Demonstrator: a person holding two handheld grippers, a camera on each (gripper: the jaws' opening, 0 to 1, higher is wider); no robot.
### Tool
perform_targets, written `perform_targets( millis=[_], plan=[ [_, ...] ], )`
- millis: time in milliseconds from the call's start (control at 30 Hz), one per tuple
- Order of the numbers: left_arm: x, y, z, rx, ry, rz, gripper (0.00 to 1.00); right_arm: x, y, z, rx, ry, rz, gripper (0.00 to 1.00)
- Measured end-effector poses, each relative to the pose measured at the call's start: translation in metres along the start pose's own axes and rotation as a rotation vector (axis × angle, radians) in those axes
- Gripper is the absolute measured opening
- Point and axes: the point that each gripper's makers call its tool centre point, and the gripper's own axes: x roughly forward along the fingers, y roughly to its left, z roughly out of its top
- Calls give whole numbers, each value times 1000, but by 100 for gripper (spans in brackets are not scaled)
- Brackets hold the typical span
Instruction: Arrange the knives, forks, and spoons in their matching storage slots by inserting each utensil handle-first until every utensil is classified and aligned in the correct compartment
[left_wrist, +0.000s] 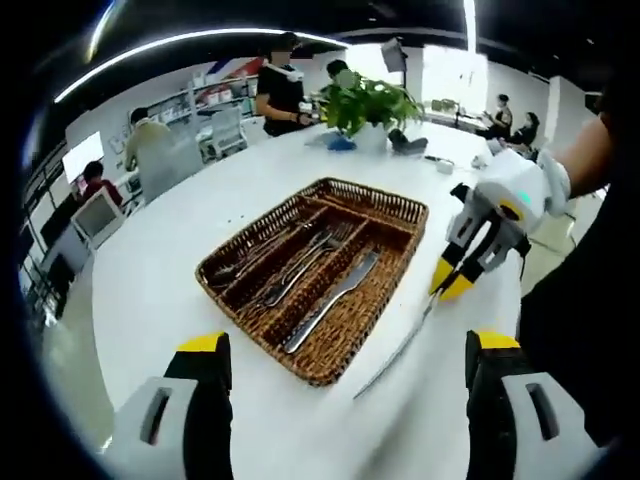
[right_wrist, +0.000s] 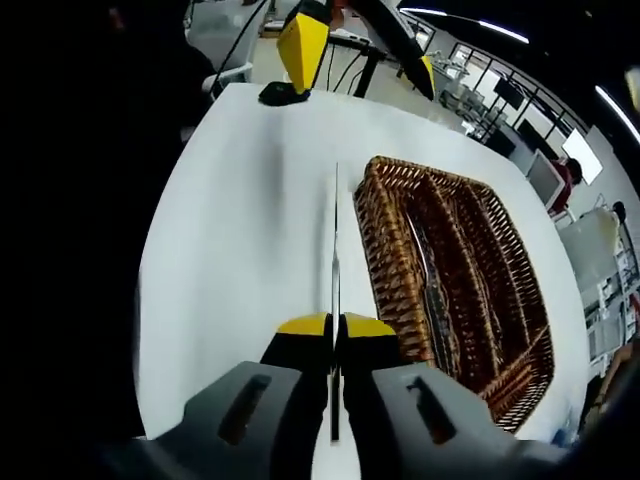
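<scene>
- Open-plan office: desks, monitors and several people at the far side; a potted plant (left_wrist: 368, 103) stands at the far end of a long white worktop (left_wrist: 170, 280).
- Wicker tray (left_wrist: 322, 370): rectangular, divided lengthwise into slots, lying on the worktop ahead of the left gripper; in the right gripper view it (right_wrist: 385, 250) lies just to the right of the held utensil.
- Tray contents: a knife (left_wrist: 335, 300) in the slot nearest the right gripper; forks (left_wrist: 305, 262) in the middle slot; more utensils (left_wrist: 245, 262) in the far slot, most likely spoons, though too small to tell.
- Table knife (right_wrist: 334, 280): outside the tray, held low over the worktop and running roughly parallel to the tray's long side. In the left gripper view it (left_wrist: 395, 355) slants from the right gripper toward the tray's near corner.
- Right gripper (right_wrist: 335, 325): fingers closed tight on one end of the table knife; which end, I cannot tell.
- Left gripper (left_wrist: 345, 365): fingers spread wide, holding nothing, hovering short of the tray.
- Progress, as judged: late stage. Most utensils appear sorted; the held table knife remains to go into the knife slot. No other loose utensil is in sight on the worktop.
</scene>
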Motion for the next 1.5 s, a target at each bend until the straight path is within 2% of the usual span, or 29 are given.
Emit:
perform_targets(
  millis=[67, 167, 333, 433, 567, 767, 1133, 1500],
  plan=[
    [-11, 2, 5, -48, -15, 33, 100, -7, -4, 5, -8, -6, -10, 1],
    [-27, -2, 21, -103, -79, 47, 100, -19, -10, 12, -29, -9, -26, 1],
    [-51, -9, 32, -82, -98, 72, 100, -37, -21, 20, -72, -7, -53, 1],
    [-60, -9, 34, -103, -93, 66, 100, -45, -27, 22, -74, -6, -61, 1],
    [-73, -2, 36, -119, -90, 82, 100, -56, -35, 25, -109, 7, -73, 1],
    [-92, 3, 49, -116, -124, 105, 100, -74, -47, 38, -159, 7, -100, 1],
    [-103, 13, 47, -121, -130, 130, 100, -97, -63, 63, -203, -11, -142, 1],
    [-106, 14, 54, -112, -139, 130, 100, -102, -84, 61, -214, -1, -178, 1]
  ],
)
